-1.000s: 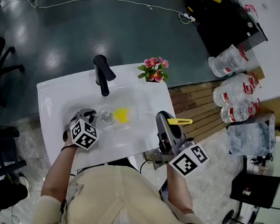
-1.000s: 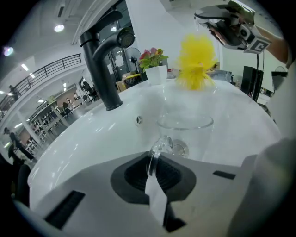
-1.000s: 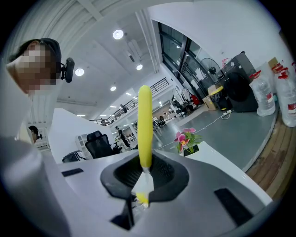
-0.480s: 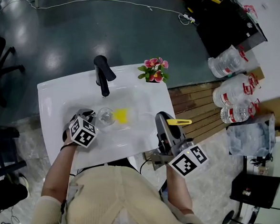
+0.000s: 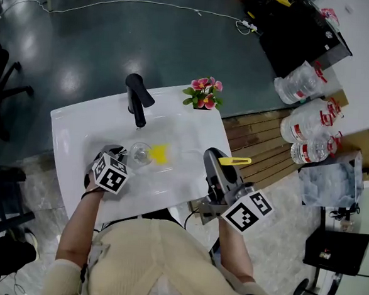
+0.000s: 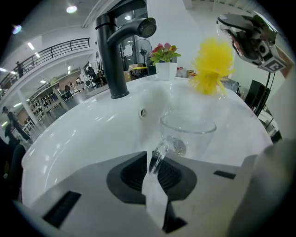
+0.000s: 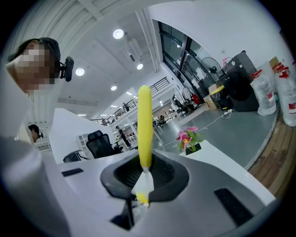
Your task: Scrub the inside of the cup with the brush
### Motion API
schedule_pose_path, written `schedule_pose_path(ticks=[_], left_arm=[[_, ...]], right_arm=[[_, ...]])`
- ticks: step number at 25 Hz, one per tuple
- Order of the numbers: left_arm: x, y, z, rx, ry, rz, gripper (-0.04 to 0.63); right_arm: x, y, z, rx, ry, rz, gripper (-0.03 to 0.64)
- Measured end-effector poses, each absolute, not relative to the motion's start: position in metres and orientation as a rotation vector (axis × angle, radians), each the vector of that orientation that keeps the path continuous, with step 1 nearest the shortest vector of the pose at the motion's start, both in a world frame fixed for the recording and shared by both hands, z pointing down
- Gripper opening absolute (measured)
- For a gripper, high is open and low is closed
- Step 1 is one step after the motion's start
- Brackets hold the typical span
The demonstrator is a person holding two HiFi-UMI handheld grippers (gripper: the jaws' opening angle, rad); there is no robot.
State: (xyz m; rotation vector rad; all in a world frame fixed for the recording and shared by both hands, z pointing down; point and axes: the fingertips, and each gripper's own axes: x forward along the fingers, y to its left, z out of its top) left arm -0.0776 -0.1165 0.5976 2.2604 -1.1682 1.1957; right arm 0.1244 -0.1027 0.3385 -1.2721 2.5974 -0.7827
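1. The left gripper (image 6: 156,163) points steeply down into the white sink (image 5: 72,126). Its jaws are closed tight on the clear glass handle (image 6: 160,152) of the cup (image 6: 188,136).
2. The cup hangs over the basin just ahead of that gripper, its rim facing up in the left gripper view.
3. The right gripper (image 7: 144,178) is held level at the sink's near right edge. Its jaws are clamped across the thin stem of the brush (image 7: 144,125), and the yellow handle sticks out to one side.
4. The brush's yellow bristles (image 6: 212,65) sit just beyond the cup's rim and a little above it, outside the glass. Whether they touch the cup cannot be told.
5. A black faucet (image 5: 136,98) stands at the back of the sink. A flower pot (image 5: 203,93) with pink blooms sits at its far right corner.
6. Several large water bottles (image 5: 306,124) lie on the floor well to the right.
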Motion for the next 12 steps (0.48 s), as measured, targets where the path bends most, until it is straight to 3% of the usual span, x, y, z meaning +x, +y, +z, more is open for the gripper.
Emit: schedule_pose_path(ticks=[12], left_arm=[[-0.064, -0.126, 0.612, 2.214, -1.185, 1.152, 0.023]], right_arm=[[0.121, -0.101, 0.341, -1.275, 2.600, -0.793, 0.043]])
